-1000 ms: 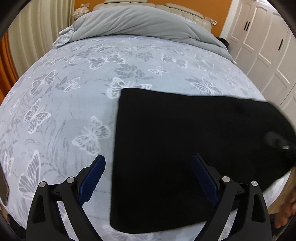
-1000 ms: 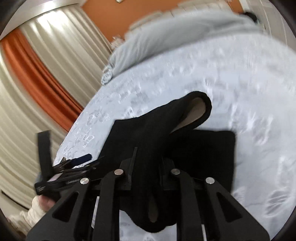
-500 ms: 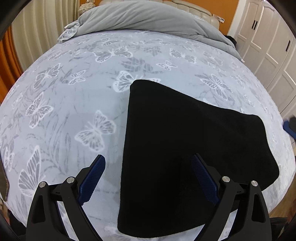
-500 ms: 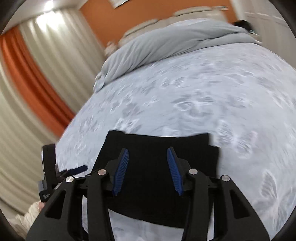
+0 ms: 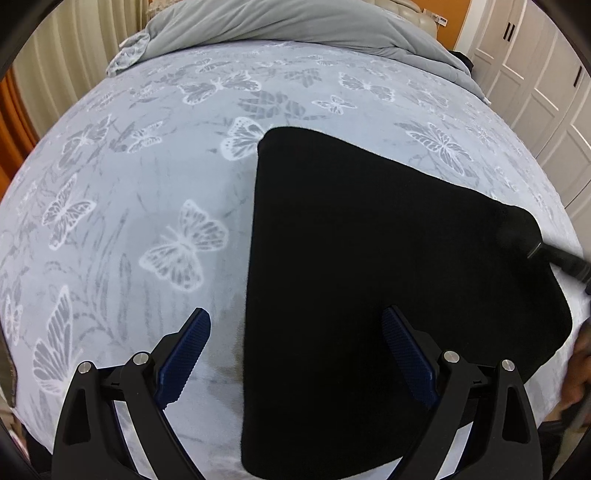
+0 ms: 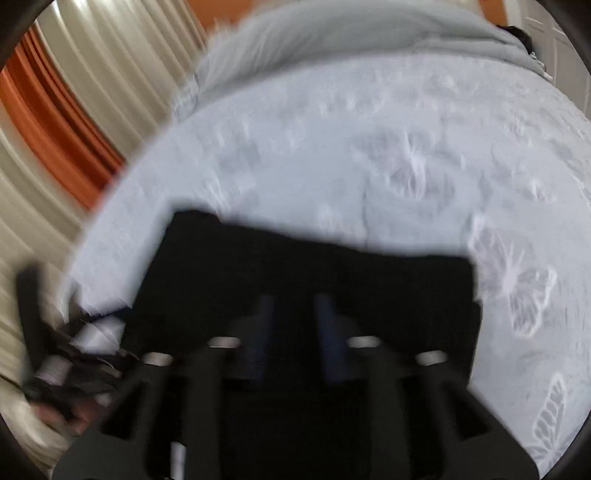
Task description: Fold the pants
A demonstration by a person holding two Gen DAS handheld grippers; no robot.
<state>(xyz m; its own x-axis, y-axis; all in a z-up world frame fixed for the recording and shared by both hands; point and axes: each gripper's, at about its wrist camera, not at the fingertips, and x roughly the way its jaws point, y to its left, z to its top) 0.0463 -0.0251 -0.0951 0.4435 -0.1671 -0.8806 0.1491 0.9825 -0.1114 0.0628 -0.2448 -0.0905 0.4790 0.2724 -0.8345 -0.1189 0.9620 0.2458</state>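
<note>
A grey duvet (image 5: 295, 22) heaps the bed's (image 5: 147, 166) far end. Folded pants (image 5: 369, 277) lie near its front edge. Left gripper (image 5: 295, 354) gapes wide, holding nothing; right gripper (image 6: 293, 328) (blurred) is closing, seemingly empty, above the pants.

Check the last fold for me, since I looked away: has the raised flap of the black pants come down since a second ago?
Yes. The black pants lie flat on the butterfly sheet now; the flap that stood up toward the grey duvet is gone.
</note>
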